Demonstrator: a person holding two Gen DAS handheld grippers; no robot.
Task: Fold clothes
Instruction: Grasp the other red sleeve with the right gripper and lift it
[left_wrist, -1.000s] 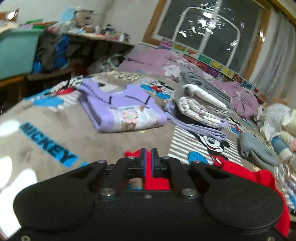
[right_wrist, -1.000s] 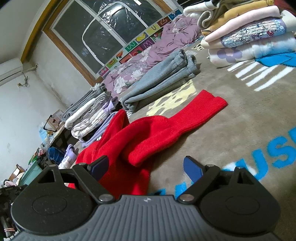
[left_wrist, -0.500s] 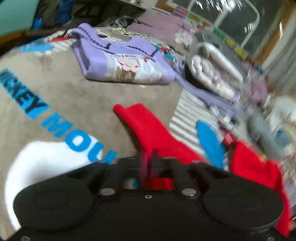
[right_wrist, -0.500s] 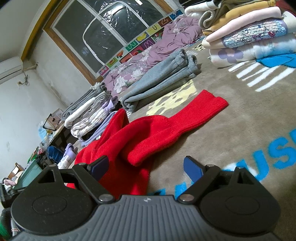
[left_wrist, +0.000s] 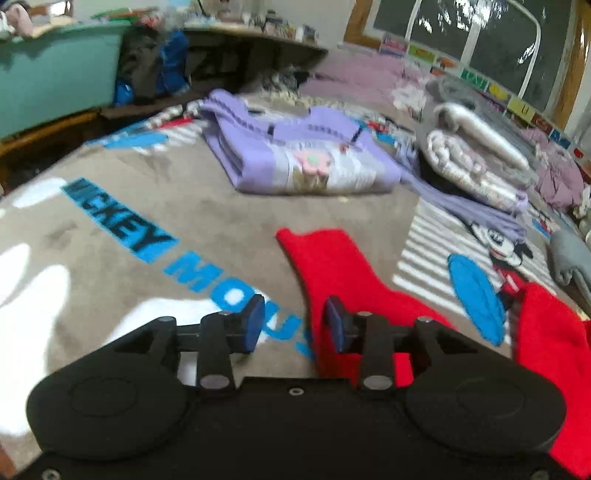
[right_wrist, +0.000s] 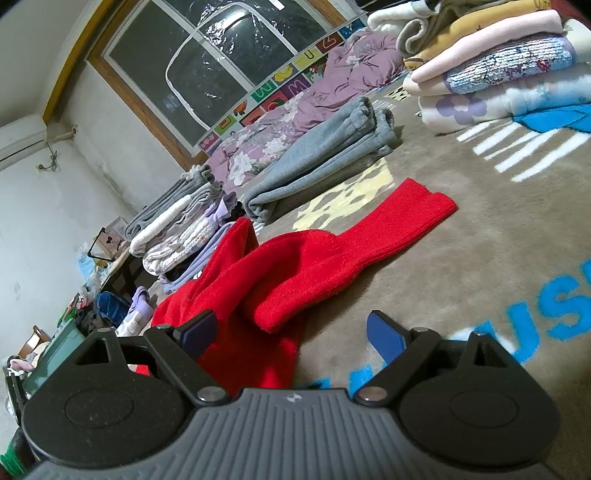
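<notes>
Left wrist view: your left claw (left_wrist: 291, 325) was parted with nothing between the pads, sitting low over the Mickey blanket (left_wrist: 110, 229). The red sweater (left_wrist: 332, 266) lay flat on that blanket, one sleeve stretched out toward the folded purple top (left_wrist: 303, 158), cuff well short of it. Looked like you were spreading or laying sleeves, so I'd have said keep that sleeve straight and unwrinkled before any fold.

Right wrist view: your right claw (right_wrist: 291, 332) was wide open too, empty, hovering just off the sweater (right_wrist: 295, 266). Here the body was bunched and humped near the claw, with the other sleeve reaching toward the grey folded trousers (right_wrist: 325, 162). If you went for a grab, pinching a single layer at the hem edge rather than the whole lump would've been the cleaner bet.
</notes>
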